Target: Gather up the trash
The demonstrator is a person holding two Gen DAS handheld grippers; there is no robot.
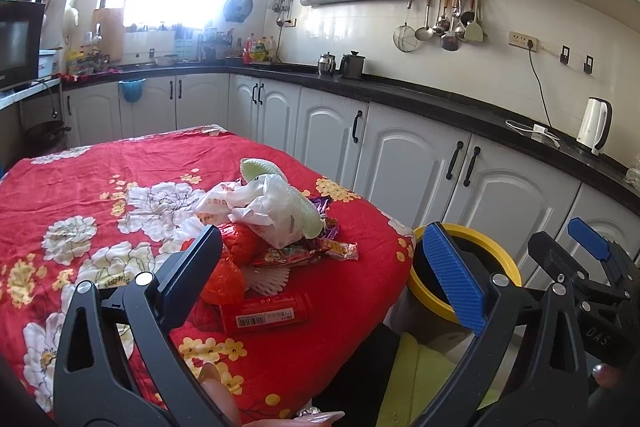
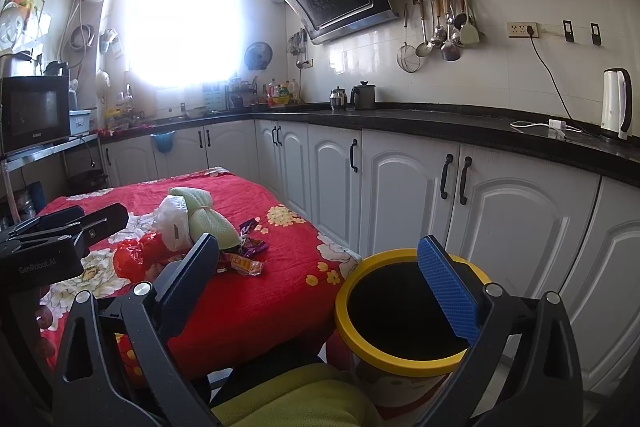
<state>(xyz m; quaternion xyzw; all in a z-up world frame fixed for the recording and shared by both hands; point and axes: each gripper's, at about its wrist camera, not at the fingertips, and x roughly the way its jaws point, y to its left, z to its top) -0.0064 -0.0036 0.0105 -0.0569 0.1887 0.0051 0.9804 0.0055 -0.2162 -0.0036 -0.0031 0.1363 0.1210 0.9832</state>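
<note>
A heap of trash lies on the red floral tablecloth [image 1: 80, 179]: a crumpled white plastic bag [image 1: 272, 207], a pale green net sleeve [image 1: 312, 223], a red plastic bag [image 1: 224, 279], snack wrappers [image 1: 320, 253] and a red tube [image 1: 268, 311] with a barcode. My left gripper [image 1: 324, 275] is open just in front of the heap, nothing between its fingers. A yellow-rimmed bin [image 2: 400, 361] stands on the floor off the table's right corner. My right gripper [image 2: 320, 283] is open above the bin's near side and holds nothing. The heap [image 2: 170, 219] sits to its left.
White cabinets under a black counter [image 2: 480, 127] run along the right and the back. A white kettle [image 2: 616, 103] with a cable stands on it. A yellow-green cushion [image 2: 300, 395] lies below, between table and bin. A microwave [image 2: 34, 111] sits at far left.
</note>
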